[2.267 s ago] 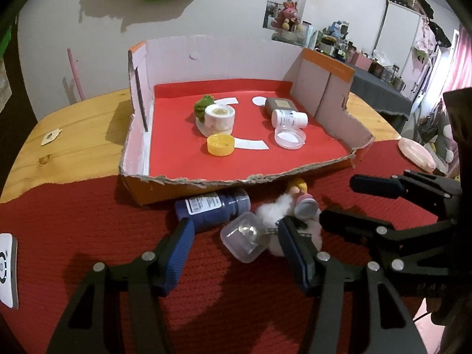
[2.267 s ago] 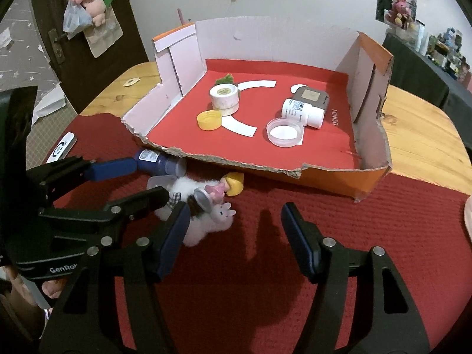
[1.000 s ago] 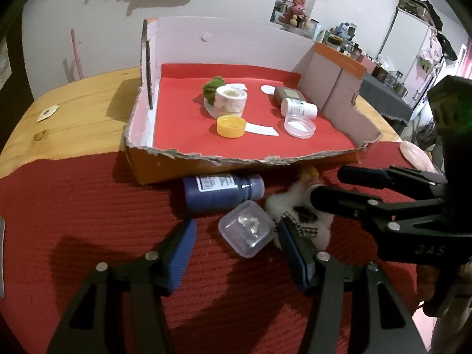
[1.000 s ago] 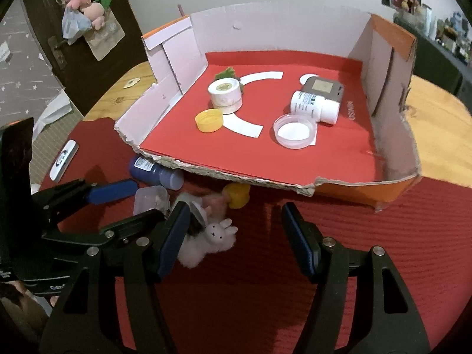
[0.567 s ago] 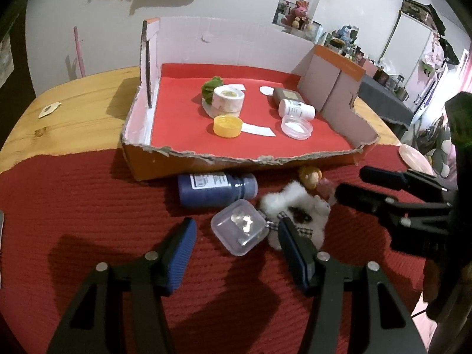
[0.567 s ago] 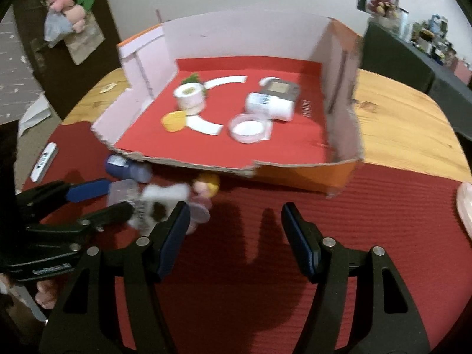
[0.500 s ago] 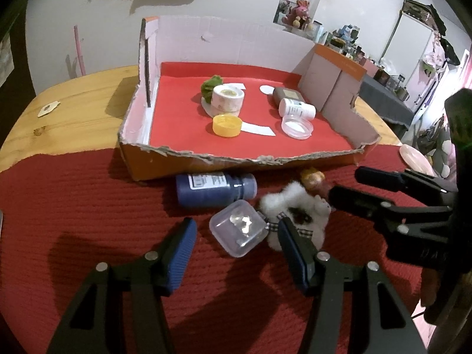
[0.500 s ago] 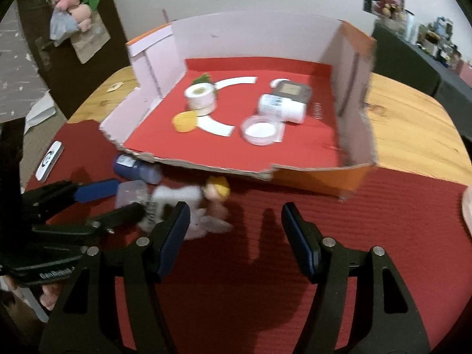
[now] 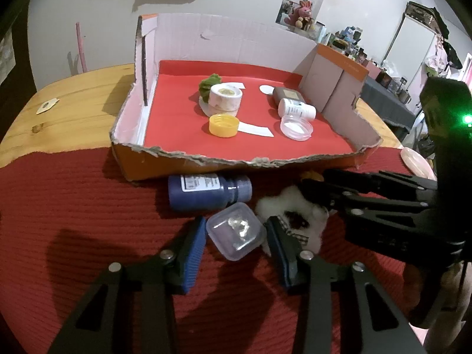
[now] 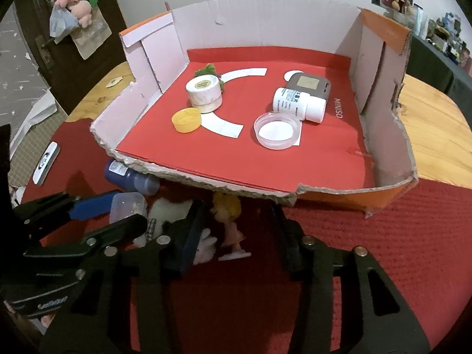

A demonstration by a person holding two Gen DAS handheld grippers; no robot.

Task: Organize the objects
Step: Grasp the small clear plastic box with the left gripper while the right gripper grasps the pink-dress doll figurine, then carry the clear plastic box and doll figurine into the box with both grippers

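The small yellow-haired doll figurine [image 10: 228, 218] is partly covered by the torn front edge of the shallow cardboard box with a red floor [image 10: 295, 190]; in the left wrist view only a sliver of yellow [image 9: 312, 174] shows above the black right gripper [image 9: 308, 190]. The fluffy white plush toy [image 9: 295, 206] is half hidden behind both grippers' fingers. The dark blue plastic bottle [image 10: 129, 178] is tucked partly under the box edge. Print on the bottle label is too small to read. Shelf clutter at upper right is blurred. Whether either gripper's pads press anything cannot be told.
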